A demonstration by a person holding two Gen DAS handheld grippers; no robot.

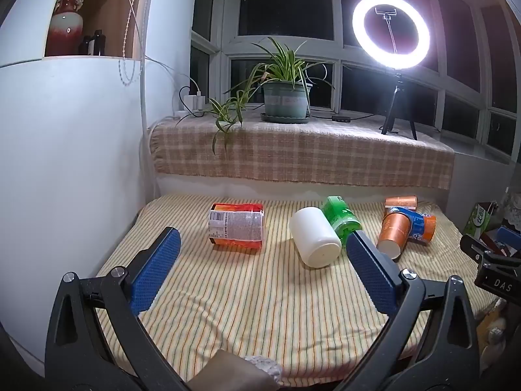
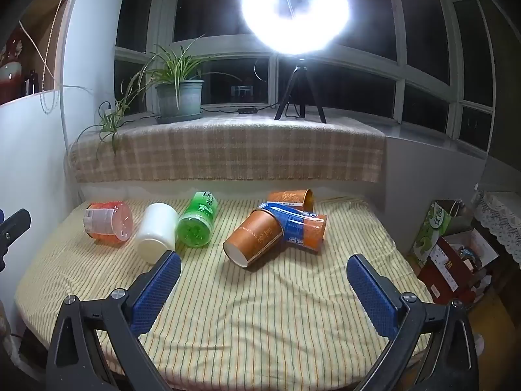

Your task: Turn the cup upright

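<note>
The left hand-held gripper (image 1: 260, 270) hangs released over the striped surface (image 1: 247, 312), its blue pads wide apart and grasping nothing; the right hand-held gripper (image 2: 263, 285) is likewise spread and empty, low in its own frame.

The white cup (image 1: 315, 237) sits just right of centre in the left wrist view, lying on its side. It is a plain, smooth, opaque cylinder with no print. Its long axis runs from the upper left down toward the lower right of that frame, and one flat round end faces the camera; whether that end is the base or a lid cannot be told. In the right wrist view the same white cup (image 2: 156, 232) lies left of centre, its round end again toward the lens.

Touching its far side is a green bottle (image 1: 342, 218), also on its side. To the left, apart from it, lies a clear jar with an orange label (image 1: 236, 224). To the right is a cluster of toppled paper cups: an orange paper cup (image 1: 393, 233) leaning across a blue-and-orange cup (image 1: 420, 224), with another orange cup (image 1: 401, 202) behind.

Beyond the surface, a checked cloth (image 1: 302, 153) covers the sill, which carries a potted plant (image 1: 286, 97) at upper centre and a lit ring light (image 1: 390, 29) at upper right.
</note>
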